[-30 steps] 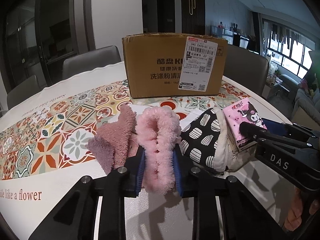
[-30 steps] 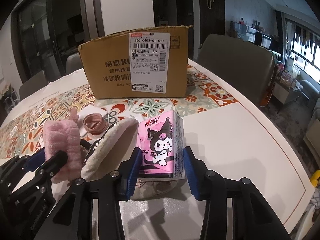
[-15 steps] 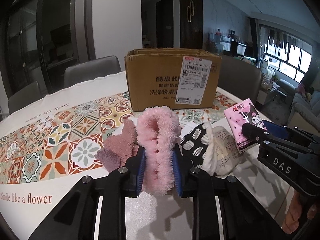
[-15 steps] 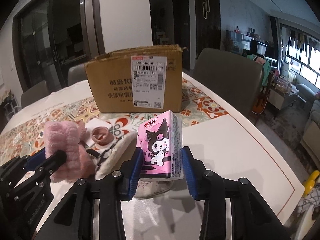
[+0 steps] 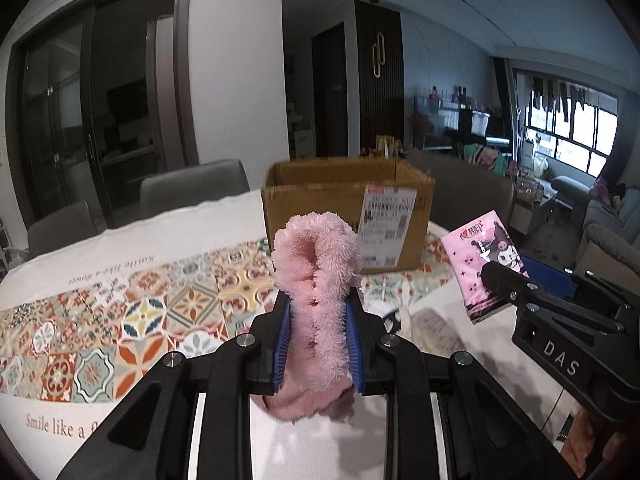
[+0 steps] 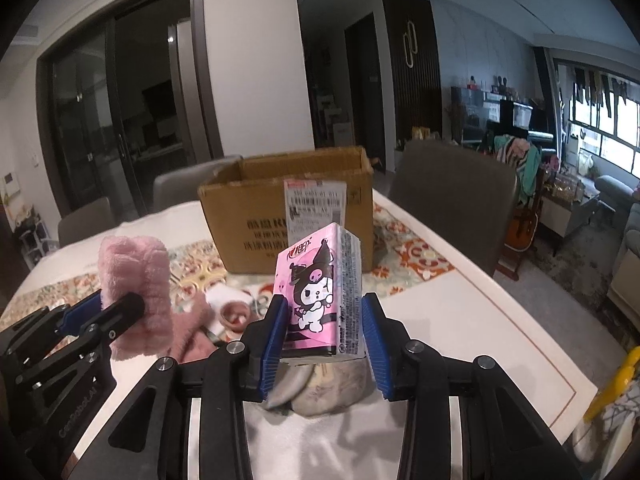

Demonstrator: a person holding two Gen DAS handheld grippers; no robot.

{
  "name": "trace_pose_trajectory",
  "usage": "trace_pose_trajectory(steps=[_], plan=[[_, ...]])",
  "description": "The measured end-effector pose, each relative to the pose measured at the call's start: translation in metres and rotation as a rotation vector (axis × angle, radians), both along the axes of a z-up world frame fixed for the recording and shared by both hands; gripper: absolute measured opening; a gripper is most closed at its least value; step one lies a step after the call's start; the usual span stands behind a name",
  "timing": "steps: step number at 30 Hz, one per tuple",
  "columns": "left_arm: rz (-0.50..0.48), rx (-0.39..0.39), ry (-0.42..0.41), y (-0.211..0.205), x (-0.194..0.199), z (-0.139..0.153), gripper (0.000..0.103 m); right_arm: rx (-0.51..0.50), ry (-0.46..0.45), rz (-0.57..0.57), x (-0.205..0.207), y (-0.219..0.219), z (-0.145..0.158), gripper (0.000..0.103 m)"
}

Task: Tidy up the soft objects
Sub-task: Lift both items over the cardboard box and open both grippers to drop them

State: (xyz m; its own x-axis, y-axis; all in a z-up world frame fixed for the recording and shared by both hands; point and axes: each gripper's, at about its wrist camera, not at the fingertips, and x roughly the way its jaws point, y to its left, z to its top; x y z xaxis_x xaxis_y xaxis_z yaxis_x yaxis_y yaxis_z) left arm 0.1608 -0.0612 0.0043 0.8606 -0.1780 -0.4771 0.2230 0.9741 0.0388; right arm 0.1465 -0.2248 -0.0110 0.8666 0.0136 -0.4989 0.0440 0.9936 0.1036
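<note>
Left gripper (image 5: 319, 330) and right gripper (image 6: 325, 338) sit side by side above the bench (image 5: 132, 240), tilted downward, each clamping something between its fingers.

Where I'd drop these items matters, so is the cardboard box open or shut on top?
Open. The cardboard box shows its top flaps standing up and the inner walls visible; its contents cannot be seen.
</note>
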Motion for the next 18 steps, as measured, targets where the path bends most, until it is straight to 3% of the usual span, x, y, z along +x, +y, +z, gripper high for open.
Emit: trace_pose_trajectory(steps=[18], plan=[[0.012,-0.032,-0.083,-0.005,0.042,0.050,0.026,0.020,-0.161,-0.037,0.026,-0.006,0.050,0.034]])
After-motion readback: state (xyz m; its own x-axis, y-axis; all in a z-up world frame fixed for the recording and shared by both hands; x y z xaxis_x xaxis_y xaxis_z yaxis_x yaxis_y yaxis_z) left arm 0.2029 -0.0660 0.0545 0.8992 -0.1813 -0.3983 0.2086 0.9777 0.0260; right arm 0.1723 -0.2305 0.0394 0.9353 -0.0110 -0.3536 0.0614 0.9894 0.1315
